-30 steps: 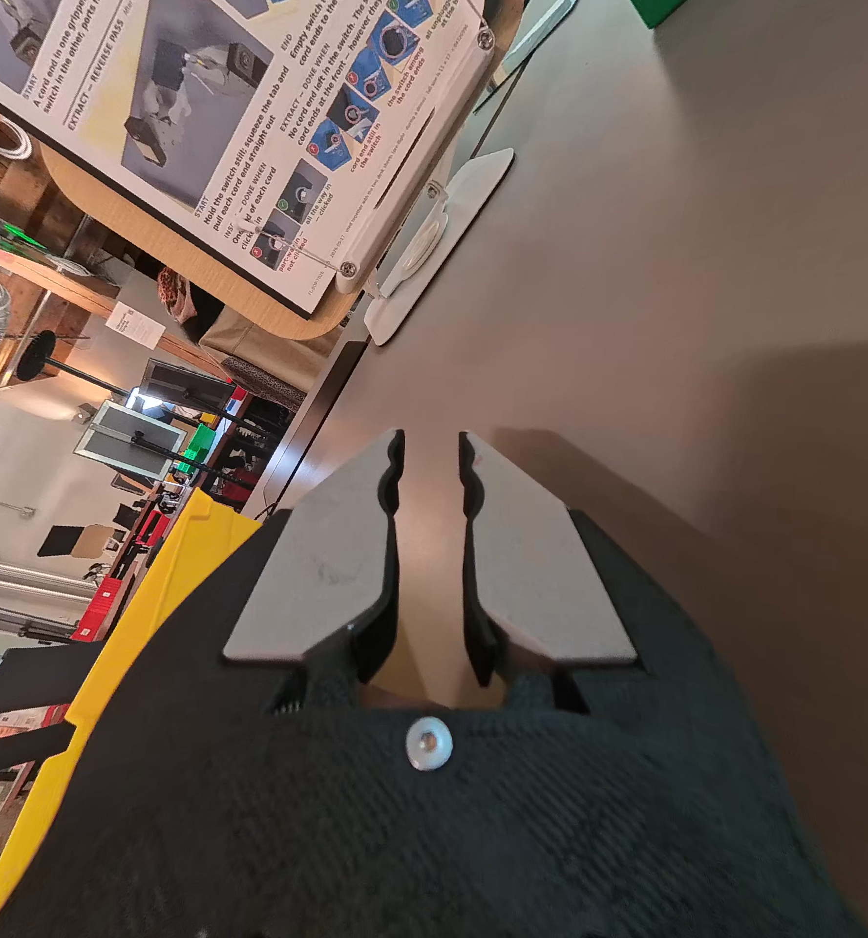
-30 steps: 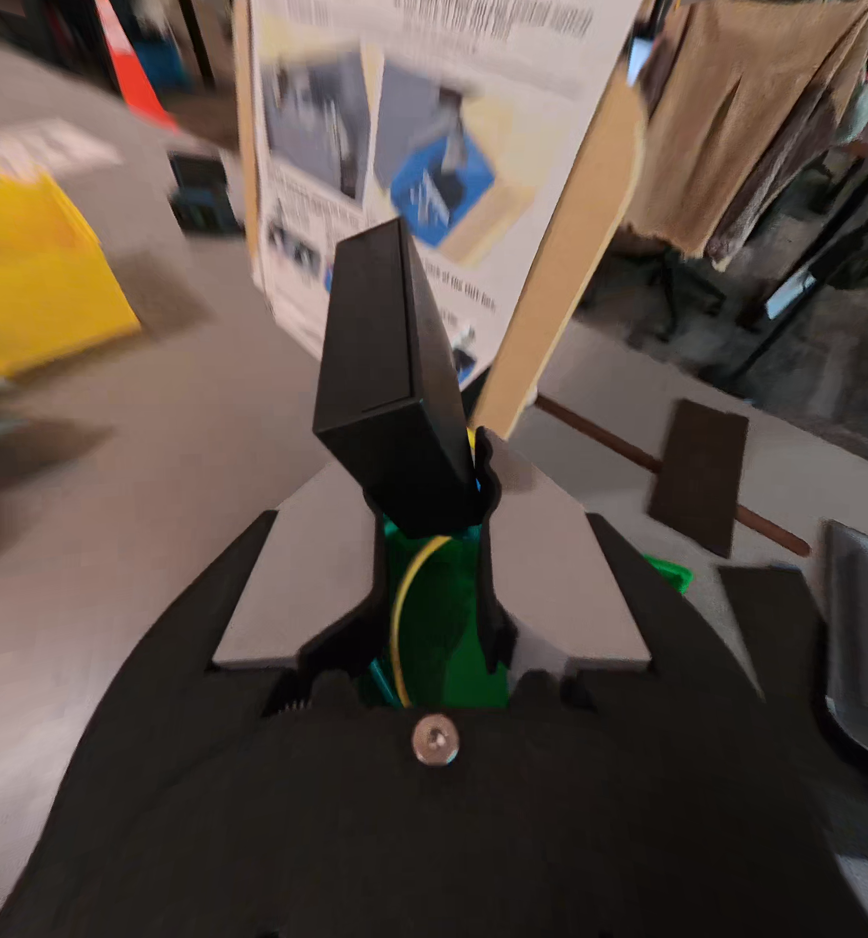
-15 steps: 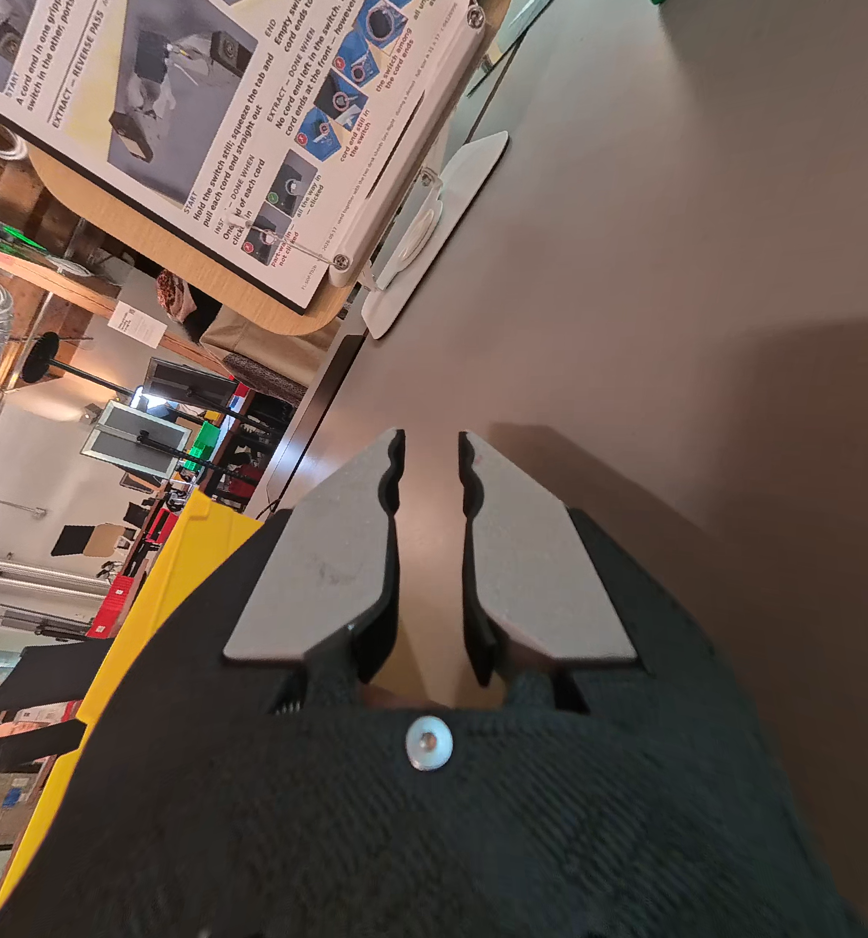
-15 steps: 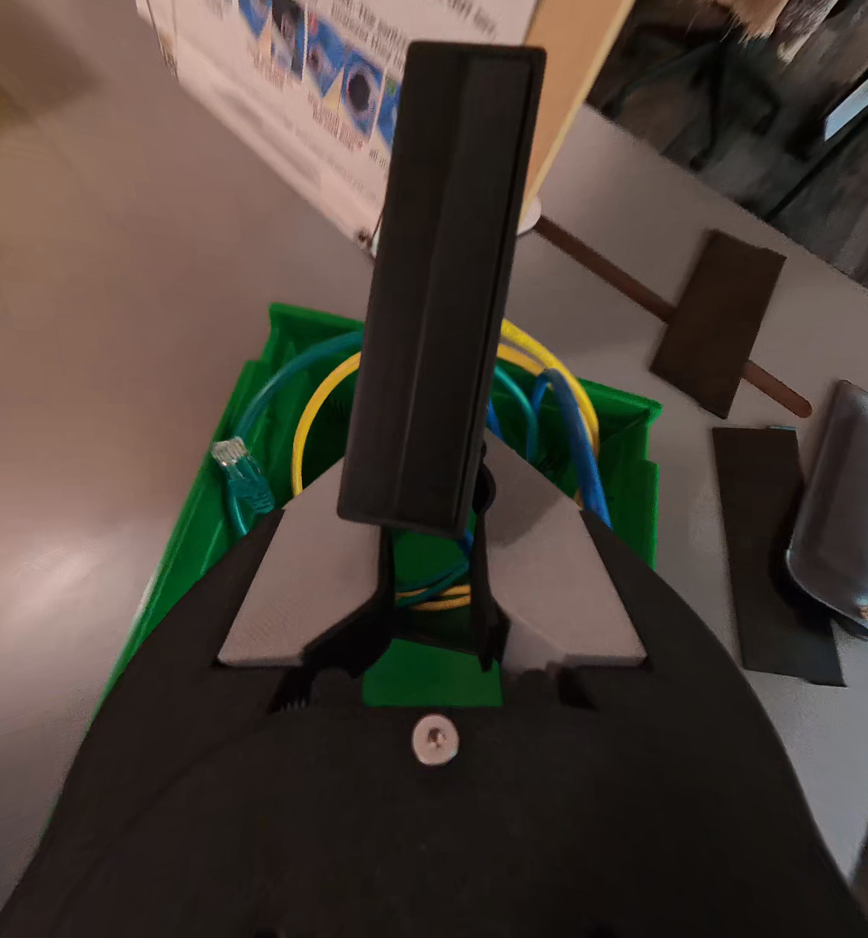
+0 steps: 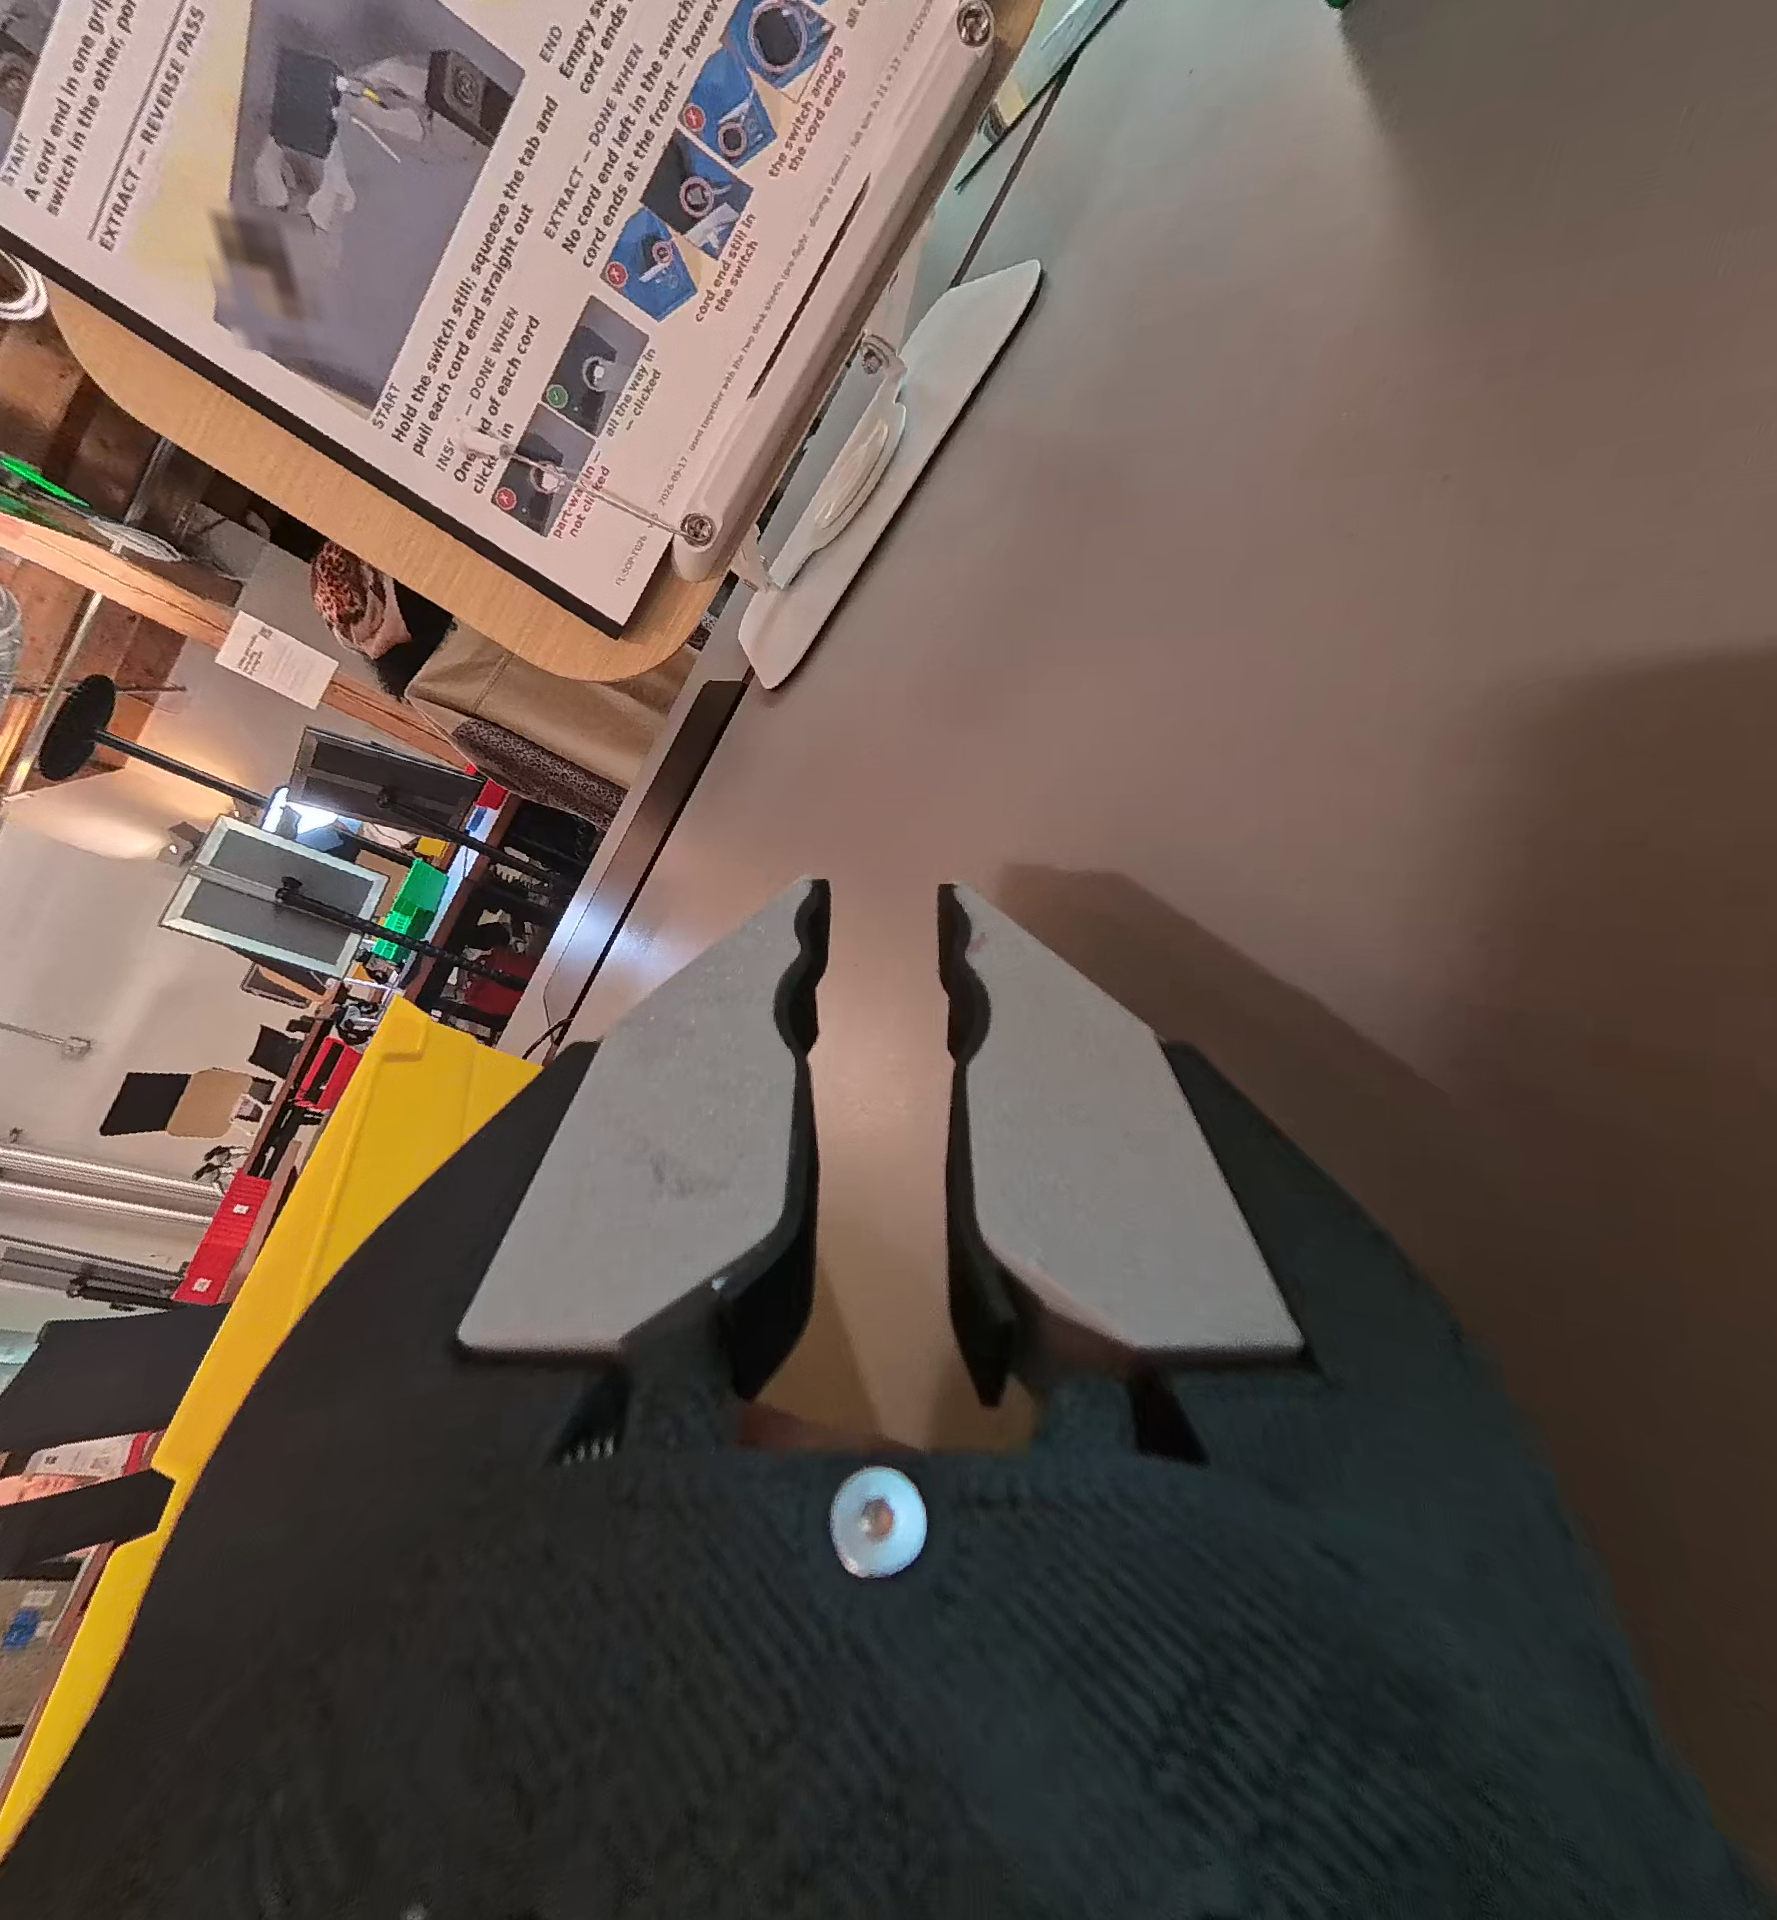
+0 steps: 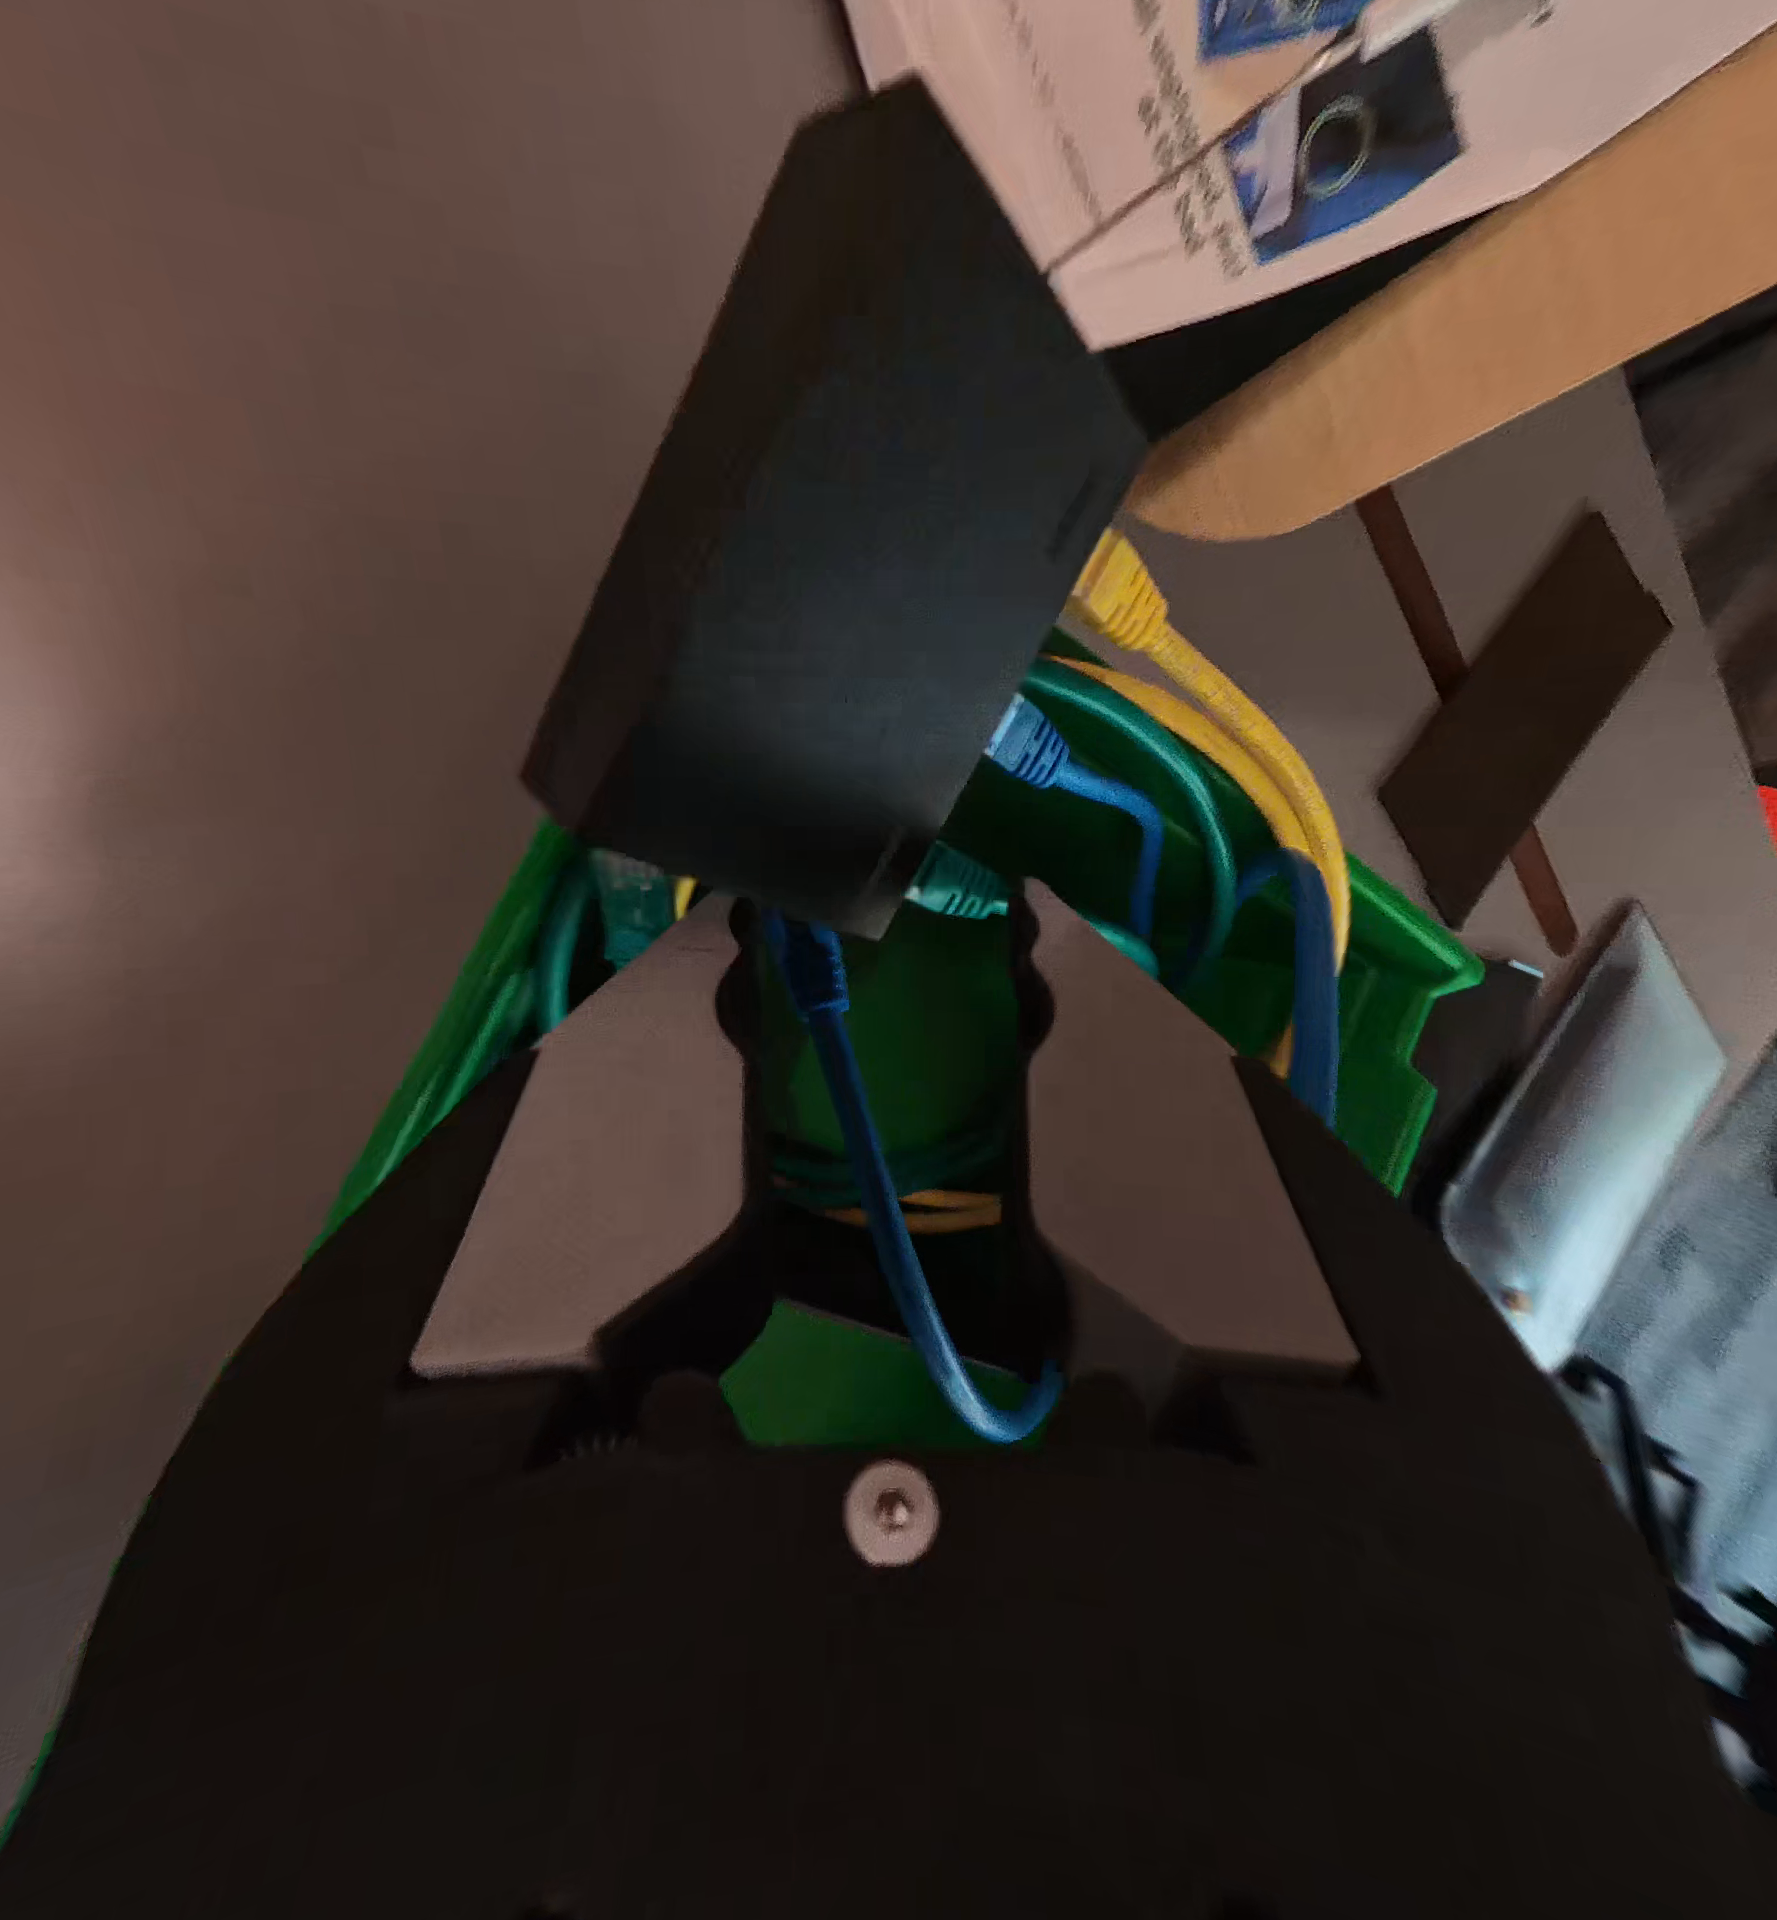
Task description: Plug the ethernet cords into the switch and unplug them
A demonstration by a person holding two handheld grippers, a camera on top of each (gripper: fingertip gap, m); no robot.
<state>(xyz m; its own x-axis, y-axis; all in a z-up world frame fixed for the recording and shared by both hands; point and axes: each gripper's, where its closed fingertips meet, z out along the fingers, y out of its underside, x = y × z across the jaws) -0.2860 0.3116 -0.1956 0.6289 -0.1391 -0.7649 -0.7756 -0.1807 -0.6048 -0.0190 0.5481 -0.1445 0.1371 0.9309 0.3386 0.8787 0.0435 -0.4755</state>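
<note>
The black switch (image 6: 842,520) is lying tilted over the green bin (image 6: 1383,987), among blue, green and yellow ethernet cords (image 6: 1268,769), just past the right gripper (image 6: 879,935), whose fingers are standing spread apart, gripping nothing. The left gripper (image 5: 882,940) is hovering empty, fingers parted, above the brown table (image 5: 1383,520), near an instruction board (image 5: 448,260).

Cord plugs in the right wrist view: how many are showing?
5. Yellow plug by the switch's far corner; blue plug just below it; teal plug at its near corner; second blue plug under its near edge; blurry teal plug left of that. The switch may hide more.
</note>
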